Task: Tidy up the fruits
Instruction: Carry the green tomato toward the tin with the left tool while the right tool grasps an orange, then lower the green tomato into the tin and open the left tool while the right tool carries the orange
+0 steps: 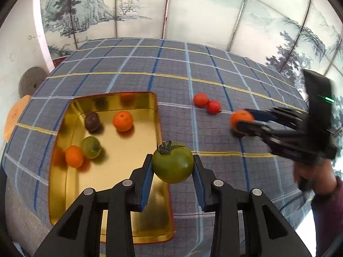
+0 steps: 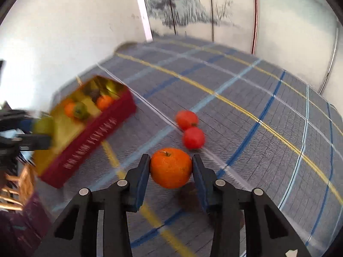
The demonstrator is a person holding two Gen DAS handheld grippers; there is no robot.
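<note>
on plaid tablecloth (image 1: pixel 171 75): left hand-held gripper (image 1: pixel 172 167) clamps green tomato (image 1: pixel 172 162), right hand-held gripper (image 2: pixel 170 169) clamps orange (image 2: pixel 170 168).

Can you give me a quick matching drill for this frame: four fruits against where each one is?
Things:
1. green tomato with stem
2. round orange mandarin
3. dark purple round fruit
4. two small red tomatoes

Places:
A. loose on the plaid tablecloth
B. inside the gold rectangular tin
C. in the left hand-held gripper
D. in the right hand-held gripper

Pairs: 1-C, 2-D, 3-B, 4-A
</note>
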